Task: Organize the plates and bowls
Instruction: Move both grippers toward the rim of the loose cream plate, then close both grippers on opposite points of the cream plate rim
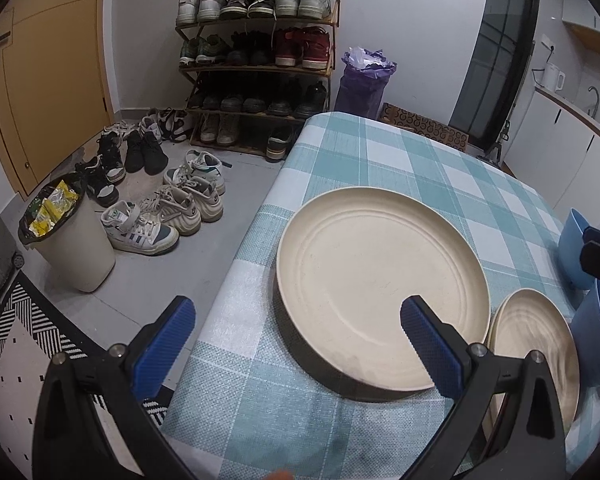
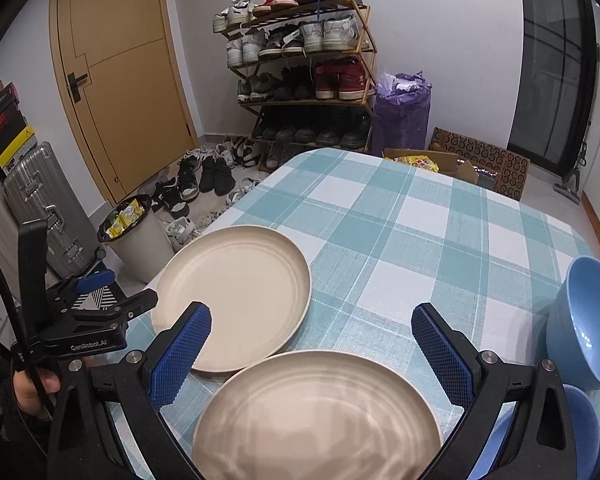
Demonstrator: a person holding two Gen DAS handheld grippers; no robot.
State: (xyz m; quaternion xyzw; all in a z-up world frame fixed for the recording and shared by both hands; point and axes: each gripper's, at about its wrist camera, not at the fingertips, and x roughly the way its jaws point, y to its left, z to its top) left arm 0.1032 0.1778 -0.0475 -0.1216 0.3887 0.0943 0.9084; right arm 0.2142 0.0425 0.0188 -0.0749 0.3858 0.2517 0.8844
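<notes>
Both claws are spread wide with nothing between the blue ribbed pads, so nothing's been picked up at this point. The left gripper (image 1: 298, 332) hangs over the near left edge of the table, and right ahead of it, partly under its right finger, sits the big cream round plastic plate (image 1: 380, 276). The right gripper (image 2: 312, 340) hovers over the second cream round plate (image 2: 320, 412), which lies flat straight below and between its fingers.

Progress-wise I'd call it barely started. The two plates aren't stacked; in the right wrist view the near one just about meets or slightly overlaps the rim of the far one (image 2: 236, 296), can't tell which. Just off the right claw's right finger there's a light blue plastic bowl (image 2: 584, 320) tipped on its side, opening facing the claw, with more blue bowl shapes (image 2: 580, 428) lower down by the frame edge. Whether those are nested I can't make out. So stacking plates and gathering bowls all looks left to do.

Contents: both plates are bare, the tipped bowl looks empty. Everything sits on the teal and white checked tablecloth (image 2: 400, 220). Further out past the left claw, on the floor, a beige bin (image 1: 72, 248) lined with a black bag has yellow wrappers in it
</notes>
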